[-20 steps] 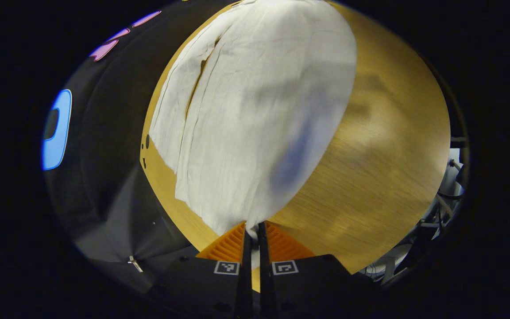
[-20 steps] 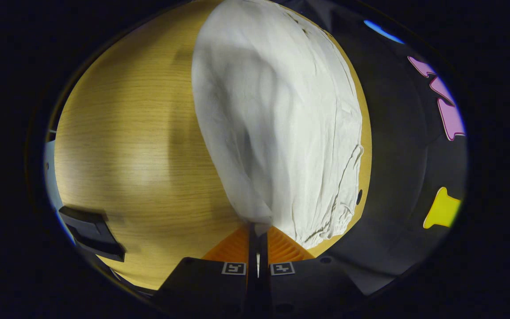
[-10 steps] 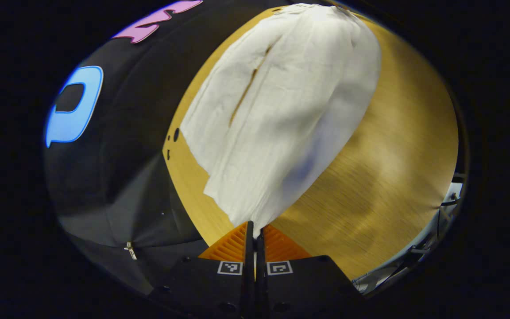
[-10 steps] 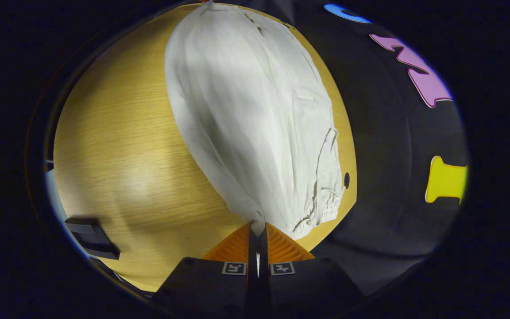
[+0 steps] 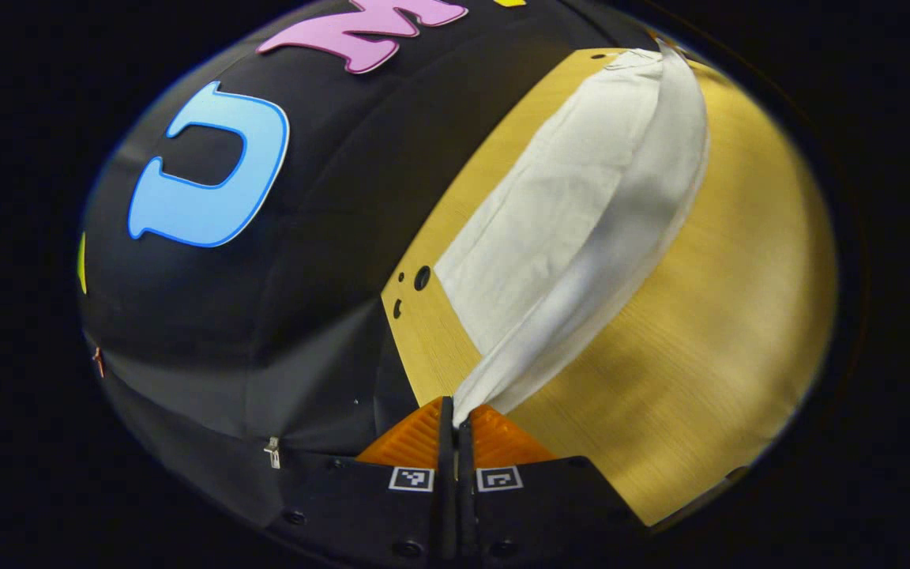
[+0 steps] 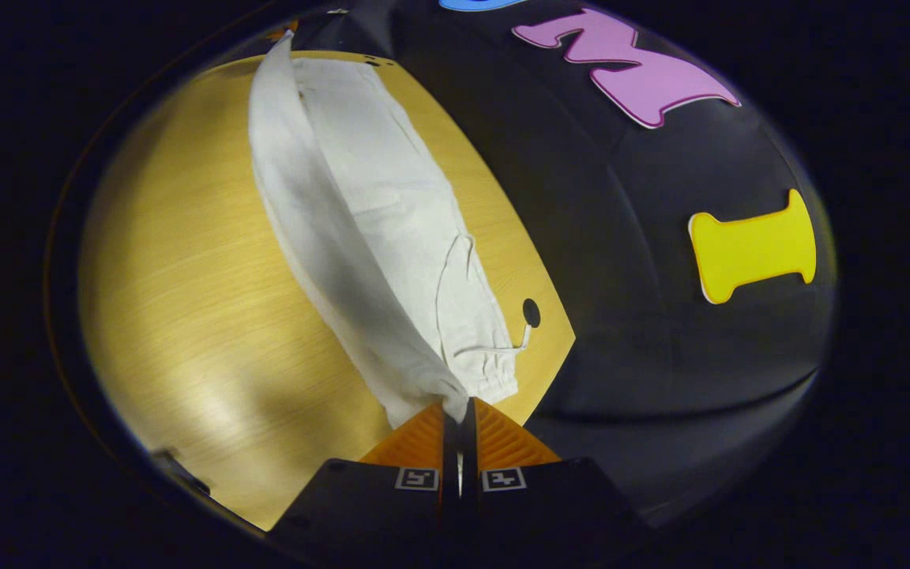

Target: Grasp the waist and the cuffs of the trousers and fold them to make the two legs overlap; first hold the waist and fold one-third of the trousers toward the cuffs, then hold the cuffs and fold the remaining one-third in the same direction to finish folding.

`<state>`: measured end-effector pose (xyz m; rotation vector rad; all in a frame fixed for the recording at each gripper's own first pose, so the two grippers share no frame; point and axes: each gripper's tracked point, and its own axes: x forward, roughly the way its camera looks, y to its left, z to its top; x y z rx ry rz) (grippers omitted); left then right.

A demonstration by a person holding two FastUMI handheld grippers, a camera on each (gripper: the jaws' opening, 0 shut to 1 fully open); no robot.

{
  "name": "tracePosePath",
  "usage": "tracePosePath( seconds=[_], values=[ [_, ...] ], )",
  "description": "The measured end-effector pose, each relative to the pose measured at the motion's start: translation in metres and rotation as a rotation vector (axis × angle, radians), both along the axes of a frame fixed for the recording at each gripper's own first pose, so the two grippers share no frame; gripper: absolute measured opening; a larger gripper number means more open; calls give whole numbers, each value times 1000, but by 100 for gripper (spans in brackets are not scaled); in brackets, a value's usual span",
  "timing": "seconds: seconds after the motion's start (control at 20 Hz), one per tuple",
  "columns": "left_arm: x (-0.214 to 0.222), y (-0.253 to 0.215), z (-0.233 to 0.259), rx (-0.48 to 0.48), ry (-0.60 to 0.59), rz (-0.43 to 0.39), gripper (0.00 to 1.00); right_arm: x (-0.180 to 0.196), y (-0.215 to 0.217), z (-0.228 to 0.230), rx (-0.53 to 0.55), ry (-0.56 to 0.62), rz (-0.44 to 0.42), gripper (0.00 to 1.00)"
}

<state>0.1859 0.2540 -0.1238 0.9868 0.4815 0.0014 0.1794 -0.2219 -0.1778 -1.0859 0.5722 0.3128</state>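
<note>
1. The left gripper (image 5: 455,411) is pinched tight on a cuff-end corner of the white trousers (image 5: 581,213); the cloth rises from its tips in a long raised fold.
2. The right gripper (image 6: 459,407) is clamped on the gathered waist end (image 6: 479,375); a drawstring (image 6: 455,308) loops beside it.
3. The trousers lie lengthwise on the wooden table (image 6: 186,316), along its far edge by the black cloth wall (image 6: 644,316); small holes (image 5: 422,277) mark the tabletop near the cuffs.

The left gripper view looks forward along its own closed fingers from low over the wooden table (image 5: 708,332), facing the booth wall; the right gripper view looks from the opposite end; both share the white trousers (image 5: 573,229) (image 6: 360,213) stretched between them, close up
</note>
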Motion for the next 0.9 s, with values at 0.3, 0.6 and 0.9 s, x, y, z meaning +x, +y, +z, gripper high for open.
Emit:
tracePosePath(
  seconds=[0.3, 0.6, 0.9],
  values=[
    [59, -8, 29, -56, -60, 20, 6, 59, 8, 18, 137, -76, -99, 5],
    [134, -23, 41, -256, -123, 84, 5, 123, 11, 30, 275, -163, -188, 5],
    [207, -31, 24, -429, -127, 178, 5, 178, 22, 4, 450, -167, -285, 5]
  ],
)
